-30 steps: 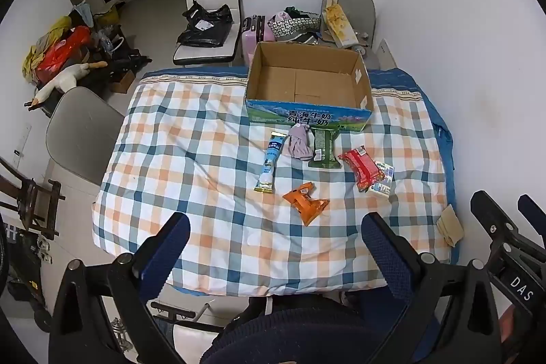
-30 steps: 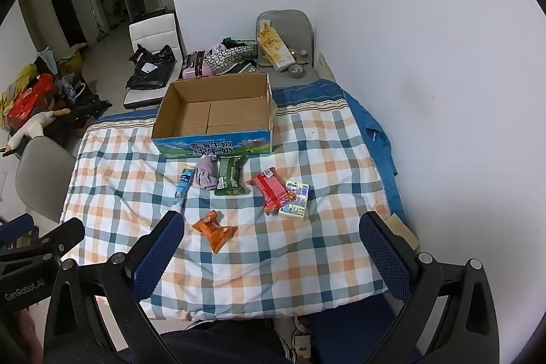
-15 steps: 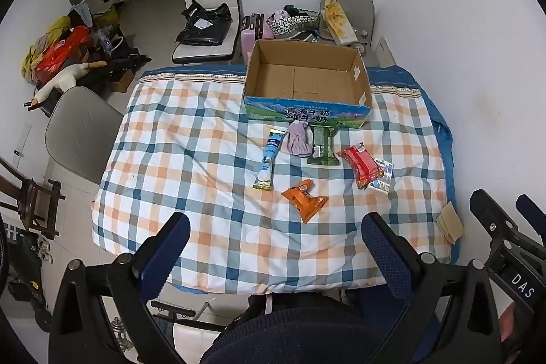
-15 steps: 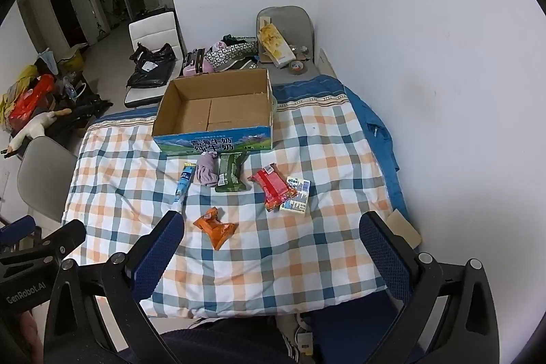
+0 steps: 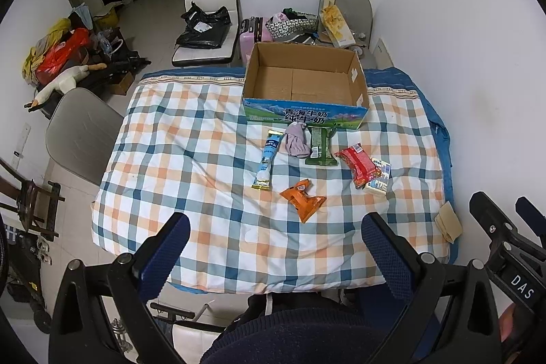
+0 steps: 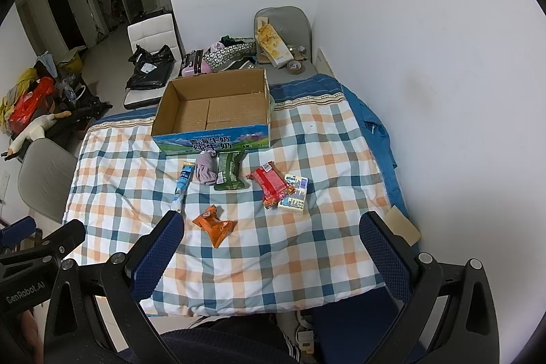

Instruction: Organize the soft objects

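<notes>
An open, empty cardboard box [image 5: 307, 84] [image 6: 218, 104] stands at the far side of the checked cloth. In front of it lie a blue-white packet [image 5: 268, 159] [image 6: 182, 185], a mauve cloth bundle [image 5: 296, 140] [image 6: 206, 168], a green packet [image 5: 319, 147] [image 6: 230, 171], a red packet [image 5: 358, 164] [image 6: 271, 185], a small white-blue carton [image 5: 378, 181] [image 6: 294, 193] and an orange packet [image 5: 303, 200] [image 6: 214, 224]. My left gripper [image 5: 273, 255] is open and empty, held high above the near table edge. My right gripper [image 6: 269, 248] is open and empty, likewise high and near.
The checked cloth covers the table [image 5: 191, 139] [image 6: 307, 244]. A white wall runs along the right side. A grey chair [image 5: 82, 132] stands at the left, a white chair [image 5: 208, 23] and a cluttered grey chair [image 5: 341, 19] behind. A tan card [image 5: 448, 222] lies at the right edge.
Both grippers have drifted slightly; the table scene sits a little higher and nearer in the views. Nothing on the table has moved.
</notes>
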A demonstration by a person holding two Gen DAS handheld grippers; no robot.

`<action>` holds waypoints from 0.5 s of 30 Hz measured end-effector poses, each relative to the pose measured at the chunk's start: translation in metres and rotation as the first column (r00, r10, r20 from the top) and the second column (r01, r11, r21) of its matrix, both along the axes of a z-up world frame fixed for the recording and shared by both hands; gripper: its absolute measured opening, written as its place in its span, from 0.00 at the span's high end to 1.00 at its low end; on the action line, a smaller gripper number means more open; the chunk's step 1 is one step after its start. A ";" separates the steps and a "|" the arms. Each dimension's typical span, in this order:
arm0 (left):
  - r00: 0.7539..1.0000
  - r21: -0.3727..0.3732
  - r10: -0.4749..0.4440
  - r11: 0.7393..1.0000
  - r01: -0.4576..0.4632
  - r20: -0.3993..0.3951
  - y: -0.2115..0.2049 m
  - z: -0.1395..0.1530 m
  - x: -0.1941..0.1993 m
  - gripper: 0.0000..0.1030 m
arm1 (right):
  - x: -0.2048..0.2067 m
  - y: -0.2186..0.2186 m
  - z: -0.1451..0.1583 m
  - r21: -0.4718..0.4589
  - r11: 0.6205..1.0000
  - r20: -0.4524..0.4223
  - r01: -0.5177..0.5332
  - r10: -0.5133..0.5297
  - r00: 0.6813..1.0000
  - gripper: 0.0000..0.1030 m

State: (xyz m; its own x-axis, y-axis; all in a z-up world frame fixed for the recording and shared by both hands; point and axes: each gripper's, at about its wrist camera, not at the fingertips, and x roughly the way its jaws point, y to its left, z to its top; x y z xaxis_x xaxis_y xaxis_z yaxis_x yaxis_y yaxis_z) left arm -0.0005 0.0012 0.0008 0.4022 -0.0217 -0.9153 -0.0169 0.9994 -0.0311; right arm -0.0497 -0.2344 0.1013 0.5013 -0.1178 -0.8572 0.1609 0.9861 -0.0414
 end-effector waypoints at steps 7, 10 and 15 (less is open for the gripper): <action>1.000 0.001 0.002 1.000 -0.002 0.005 -0.005 0.005 -0.003 0.00 | -0.005 -0.002 0.002 0.001 1.000 0.003 0.001 -0.001 1.000 0.00; 1.000 0.002 0.003 1.000 -0.003 0.008 -0.005 0.007 -0.002 0.00 | -0.005 -0.003 0.003 0.001 1.000 0.004 0.000 0.000 1.000 0.00; 1.000 0.005 0.007 1.000 -0.007 0.024 -0.003 0.017 0.004 0.00 | -0.005 -0.003 0.003 0.001 1.000 0.008 -0.002 0.002 1.000 0.00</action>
State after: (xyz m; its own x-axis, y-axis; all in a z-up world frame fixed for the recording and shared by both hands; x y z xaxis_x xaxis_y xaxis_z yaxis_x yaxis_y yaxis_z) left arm 0.0033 -0.0021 0.0179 0.4237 -0.0141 -0.9057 -0.0230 0.9994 -0.0264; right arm -0.0548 -0.2372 0.1046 0.5079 -0.1162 -0.8535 0.1595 0.9864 -0.0393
